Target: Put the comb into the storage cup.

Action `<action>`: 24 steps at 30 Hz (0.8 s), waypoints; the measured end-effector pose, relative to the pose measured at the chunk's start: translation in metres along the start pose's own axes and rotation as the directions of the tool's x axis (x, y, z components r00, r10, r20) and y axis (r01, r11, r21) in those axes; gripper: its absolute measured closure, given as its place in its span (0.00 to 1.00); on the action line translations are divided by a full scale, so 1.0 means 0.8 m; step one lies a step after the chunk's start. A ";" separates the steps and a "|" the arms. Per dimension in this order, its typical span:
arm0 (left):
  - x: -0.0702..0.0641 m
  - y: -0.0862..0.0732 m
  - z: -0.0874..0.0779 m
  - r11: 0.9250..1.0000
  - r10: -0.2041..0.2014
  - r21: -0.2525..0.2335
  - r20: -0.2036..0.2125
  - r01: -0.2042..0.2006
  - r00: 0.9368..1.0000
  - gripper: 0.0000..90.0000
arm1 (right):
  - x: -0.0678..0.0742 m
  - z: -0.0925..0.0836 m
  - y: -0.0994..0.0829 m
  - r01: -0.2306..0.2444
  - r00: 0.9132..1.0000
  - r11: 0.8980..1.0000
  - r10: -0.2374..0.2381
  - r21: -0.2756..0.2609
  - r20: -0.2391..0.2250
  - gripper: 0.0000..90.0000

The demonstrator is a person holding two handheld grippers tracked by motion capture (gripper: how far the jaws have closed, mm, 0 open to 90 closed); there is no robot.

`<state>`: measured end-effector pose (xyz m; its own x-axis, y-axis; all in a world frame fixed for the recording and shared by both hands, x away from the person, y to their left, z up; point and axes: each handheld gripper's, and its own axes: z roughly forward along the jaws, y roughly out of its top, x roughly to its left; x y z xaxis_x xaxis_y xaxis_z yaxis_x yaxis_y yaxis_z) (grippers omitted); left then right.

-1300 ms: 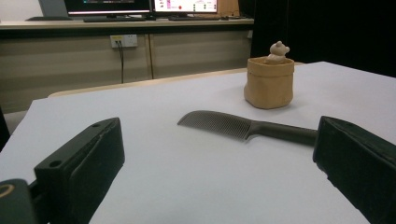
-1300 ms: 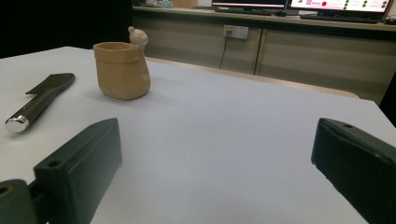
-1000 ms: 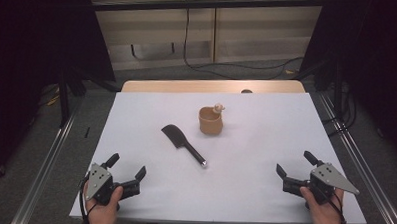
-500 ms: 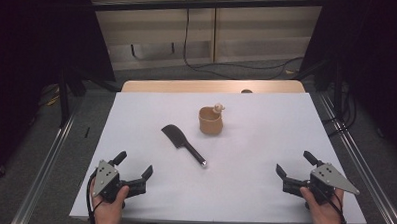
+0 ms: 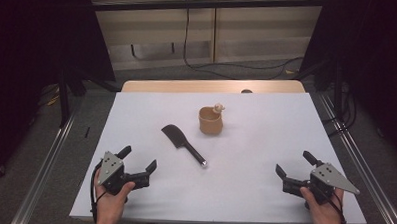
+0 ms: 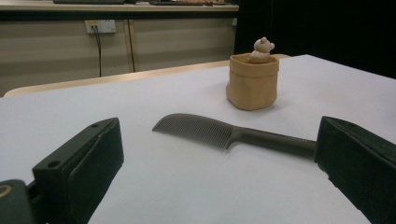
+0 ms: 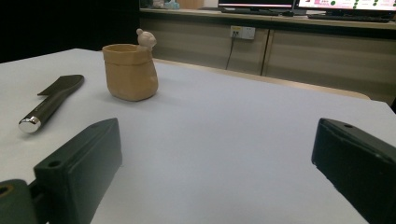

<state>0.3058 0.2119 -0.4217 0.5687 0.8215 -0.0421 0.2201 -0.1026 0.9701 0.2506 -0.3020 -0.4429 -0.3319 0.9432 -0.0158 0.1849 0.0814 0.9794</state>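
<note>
A dark comb (image 5: 182, 143) with a long handle lies flat near the middle of the white table (image 5: 255, 144), its toothed end (image 6: 200, 130) pointing away from me. Just behind it to the right stands a tan pot (image 5: 210, 121) with a small bear figure (image 6: 261, 49) on its rim. My left gripper (image 5: 139, 158) hovers at the front left, open and empty, facing the comb from a short way off. At the front right my right gripper (image 5: 293, 163) is open and empty too, with the pot (image 7: 130, 71) far ahead on its left.
A wooden table edge (image 5: 212, 86) shows behind the white top. Metal rails (image 5: 50, 157) run along both sides on the floor. Cables (image 5: 223, 68) lie on the floor beyond, below a wall with a power socket (image 6: 104, 25).
My left gripper has moved a little to the right and forward, towards the comb. The right gripper, comb and pot have stayed where they were.
</note>
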 end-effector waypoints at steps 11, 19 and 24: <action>-0.010 0.003 0.026 0.999 0.008 0.031 0.040 -0.009 0.999 0.03 | 0.001 0.000 0.000 0.004 1.000 1.000 -0.004 0.000 -0.004 0.02; -0.017 0.007 0.039 0.997 0.044 0.067 0.052 -0.047 0.998 0.04 | 0.001 0.000 0.000 0.008 1.000 1.000 -0.008 0.002 -0.006 0.02; -0.020 0.012 0.046 0.996 0.043 0.077 0.067 -0.048 0.997 0.04 | 0.002 0.000 0.000 0.013 1.000 1.000 -0.013 0.004 -0.007 0.02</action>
<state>0.3282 0.1770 -0.4210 0.6295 0.7768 -0.0160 0.2527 -0.1852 0.9497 0.2503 -0.3007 -0.4428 -0.3411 0.9396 -0.0273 0.1837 0.0951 0.9784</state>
